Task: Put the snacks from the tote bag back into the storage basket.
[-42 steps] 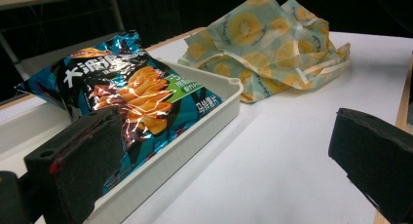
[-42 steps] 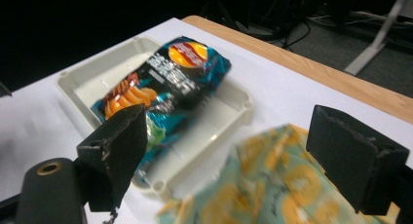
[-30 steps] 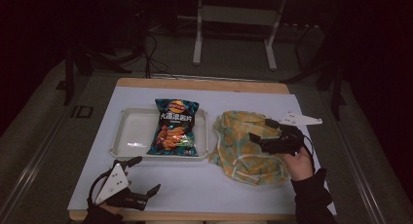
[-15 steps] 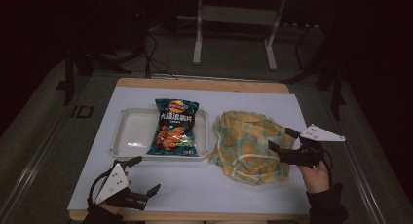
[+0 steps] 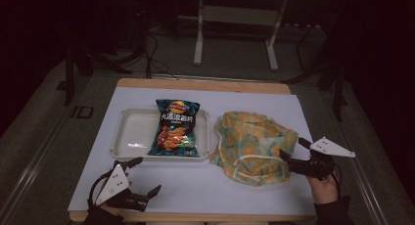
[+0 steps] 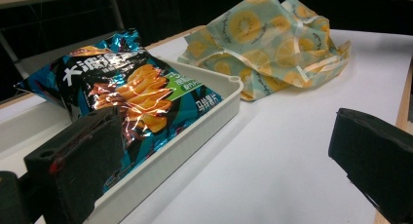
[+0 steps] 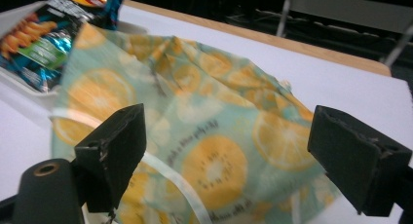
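Observation:
A blue bag of chips (image 5: 176, 128) (image 6: 122, 92) (image 7: 44, 34) lies on the right part of a white tray (image 5: 132, 132) (image 6: 195, 131). To the tray's right a crumpled green bag with orange-slice print (image 5: 254, 144) (image 6: 272, 44) (image 7: 204, 136) lies on the white table. My right gripper (image 5: 293, 154) (image 7: 226, 151) stands open at that bag's right edge, its jaws pointing at the fabric, nothing between them. Near the table's front left edge my left gripper (image 5: 144, 176) (image 6: 224, 165) rests open and empty, pointing toward the tray.
The white mat (image 5: 205, 186) covers a wooden table whose far edge (image 5: 205, 83) shows. Beyond it, on a dark floor, stand a metal stand (image 5: 235, 29) and cables. Bare mat lies in front of the tray and the bag.
My right gripper has drawn back from on top of the printed bag to its right edge and a little toward the front. The left gripper has stayed put.

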Tool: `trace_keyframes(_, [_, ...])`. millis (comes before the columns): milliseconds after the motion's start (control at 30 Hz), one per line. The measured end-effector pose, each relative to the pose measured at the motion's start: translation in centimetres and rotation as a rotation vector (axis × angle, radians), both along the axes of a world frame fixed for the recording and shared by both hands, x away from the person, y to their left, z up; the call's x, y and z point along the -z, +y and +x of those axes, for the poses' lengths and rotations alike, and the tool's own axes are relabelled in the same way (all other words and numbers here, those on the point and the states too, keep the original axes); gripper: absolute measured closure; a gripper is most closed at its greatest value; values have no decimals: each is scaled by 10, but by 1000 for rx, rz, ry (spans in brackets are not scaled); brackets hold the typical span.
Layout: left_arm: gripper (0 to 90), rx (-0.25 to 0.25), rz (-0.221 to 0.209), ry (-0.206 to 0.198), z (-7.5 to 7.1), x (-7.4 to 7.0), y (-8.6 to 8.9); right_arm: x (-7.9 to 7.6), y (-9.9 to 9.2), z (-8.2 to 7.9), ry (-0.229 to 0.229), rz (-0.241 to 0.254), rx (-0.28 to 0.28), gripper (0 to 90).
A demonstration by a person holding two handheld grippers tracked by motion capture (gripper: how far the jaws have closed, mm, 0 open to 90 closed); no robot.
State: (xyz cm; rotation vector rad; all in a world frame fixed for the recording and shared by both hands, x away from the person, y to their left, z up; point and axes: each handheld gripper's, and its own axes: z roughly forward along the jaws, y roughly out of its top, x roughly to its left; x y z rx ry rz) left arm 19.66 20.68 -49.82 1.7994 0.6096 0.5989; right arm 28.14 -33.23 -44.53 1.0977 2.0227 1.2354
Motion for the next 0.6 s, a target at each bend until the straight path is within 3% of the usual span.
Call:
trace_keyframes(367, [3,-1,1,-1,0,0,0,16,-14,-13,-25,-1,70,141])
trace_keyframes(600, [2,-4,0,-1,0,0,0,20,-18,-17,-37,6,77,140])
